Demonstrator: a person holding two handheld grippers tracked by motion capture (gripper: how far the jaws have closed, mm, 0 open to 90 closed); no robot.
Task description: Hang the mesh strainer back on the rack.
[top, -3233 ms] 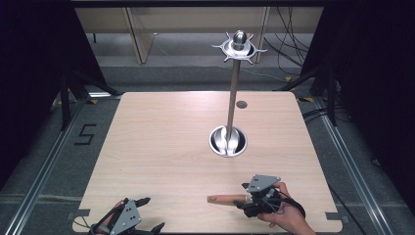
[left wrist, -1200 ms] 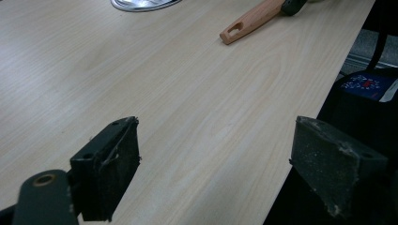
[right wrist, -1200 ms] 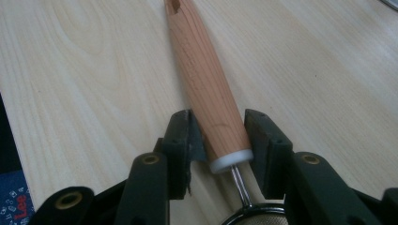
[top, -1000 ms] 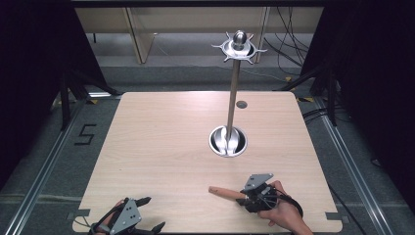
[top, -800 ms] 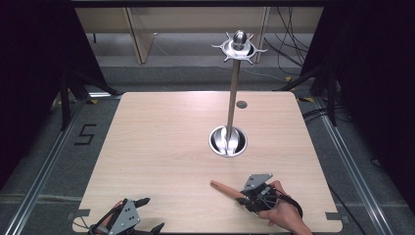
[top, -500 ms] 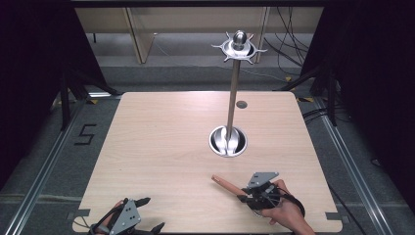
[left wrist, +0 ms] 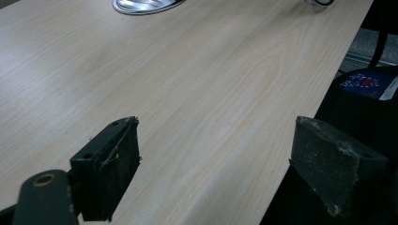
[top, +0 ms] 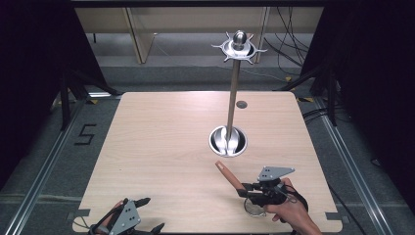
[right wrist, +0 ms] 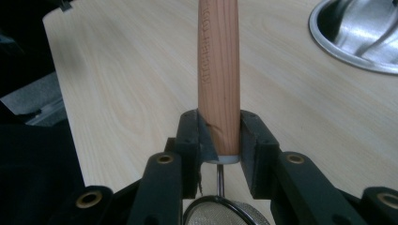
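My right gripper [top: 243, 188] is near the table's front right and is shut on the wooden handle [top: 227, 175] of a small mesh strainer [top: 254, 208]. The handle points up-left toward the metal stand's round base [top: 228, 141]. In the right gripper view the pads [right wrist: 249, 136] press the handle [right wrist: 219, 70] from both sides, with the strainer's mesh [right wrist: 218, 214] just below them. My left gripper [top: 150, 214] rests at the front left corner. Its jaws [left wrist: 230, 173] stand wide open with nothing between them.
The stand has a tall pole [top: 234, 98] topped by a hooked ring [top: 239, 46]. A small dark disc [top: 241, 104] lies on the table [top: 161, 142] behind it. The stand's base [right wrist: 361, 33] is close on the right in the right gripper view.
The strainer's handle has swung from pointing left along the table to pointing up-left toward the stand. The right hand shifted slightly. The left gripper has stayed put.
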